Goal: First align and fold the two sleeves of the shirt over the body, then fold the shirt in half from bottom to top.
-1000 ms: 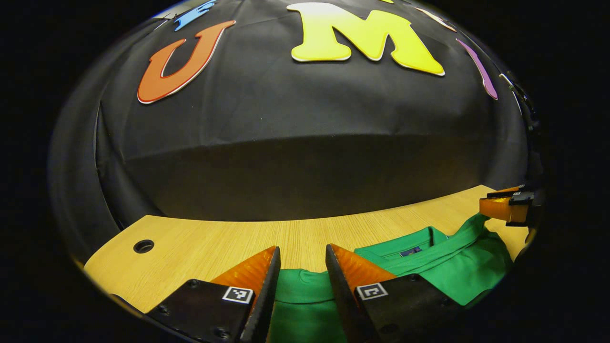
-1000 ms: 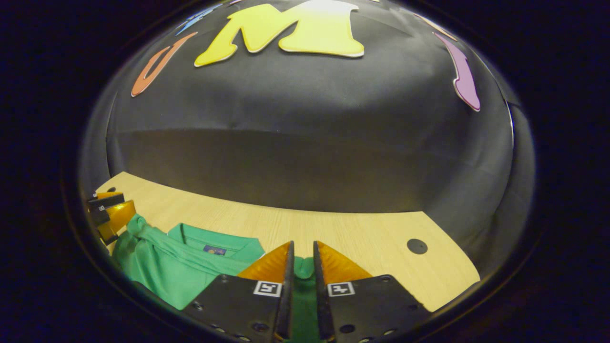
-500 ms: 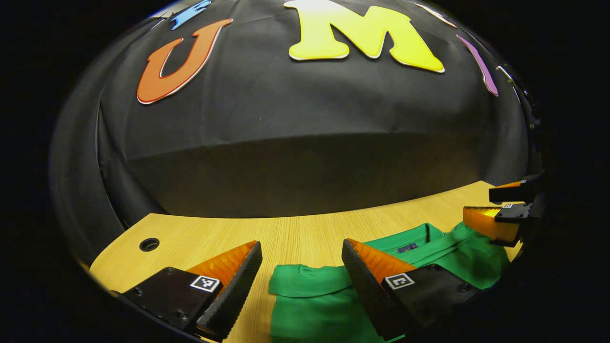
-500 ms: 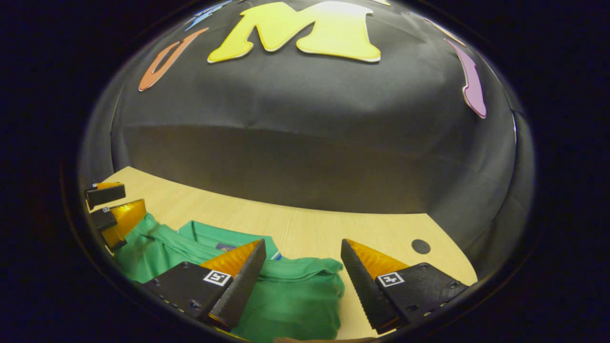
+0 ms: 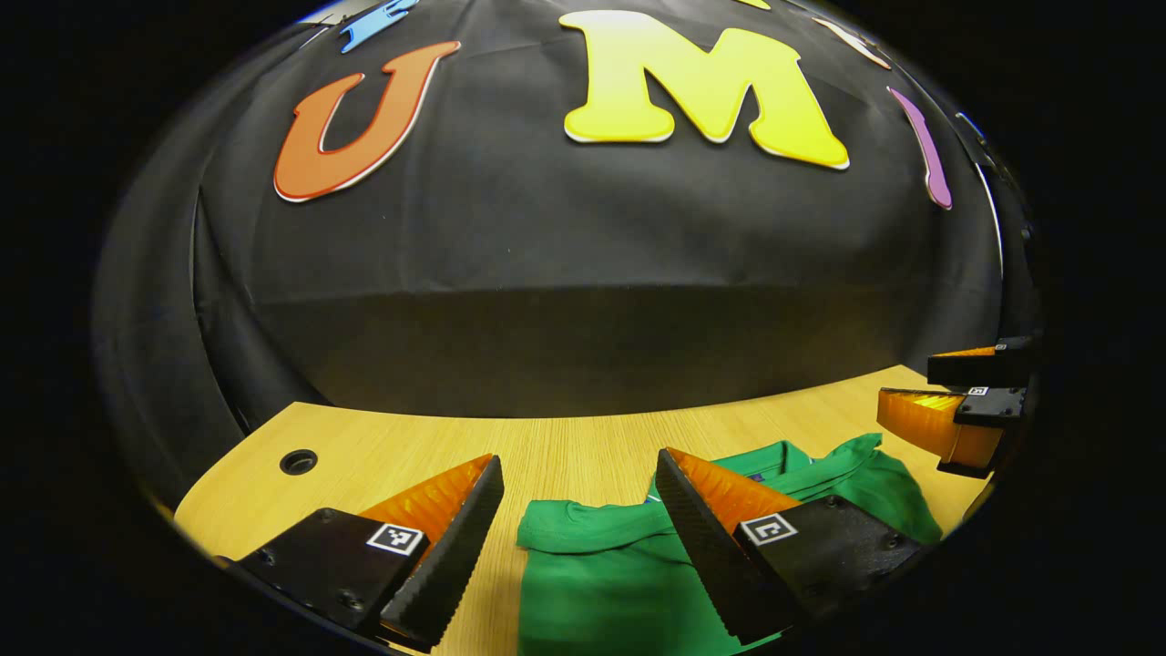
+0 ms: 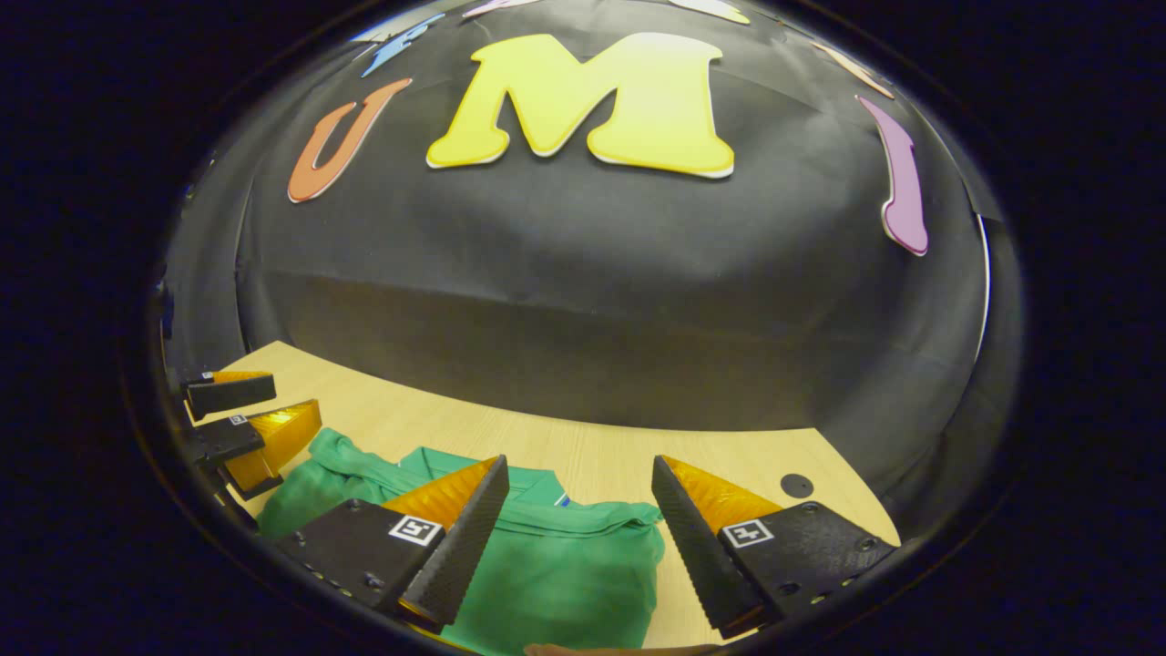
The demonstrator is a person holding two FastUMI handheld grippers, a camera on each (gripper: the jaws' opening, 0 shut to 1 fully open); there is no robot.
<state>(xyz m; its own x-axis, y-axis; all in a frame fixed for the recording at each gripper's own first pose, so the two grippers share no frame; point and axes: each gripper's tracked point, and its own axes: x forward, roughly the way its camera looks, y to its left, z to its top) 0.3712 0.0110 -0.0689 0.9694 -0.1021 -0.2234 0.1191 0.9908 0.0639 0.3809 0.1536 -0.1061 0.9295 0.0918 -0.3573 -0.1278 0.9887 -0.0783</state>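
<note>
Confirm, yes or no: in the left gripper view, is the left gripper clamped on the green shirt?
No: the left gripper is open, above the green shirt.

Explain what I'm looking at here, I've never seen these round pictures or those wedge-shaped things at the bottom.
Each round picture comes from a camera riding on a handheld two-finger gripper; a person carries one in each hand. The wedges are the fingers. The left gripper view looks along the left gripper; the right gripper view looks along the right gripper. Both stand open and hold nothing. Below them a green shirt lies folded on a wooden table. Each camera also catches the other gripper at its edge.
</note>
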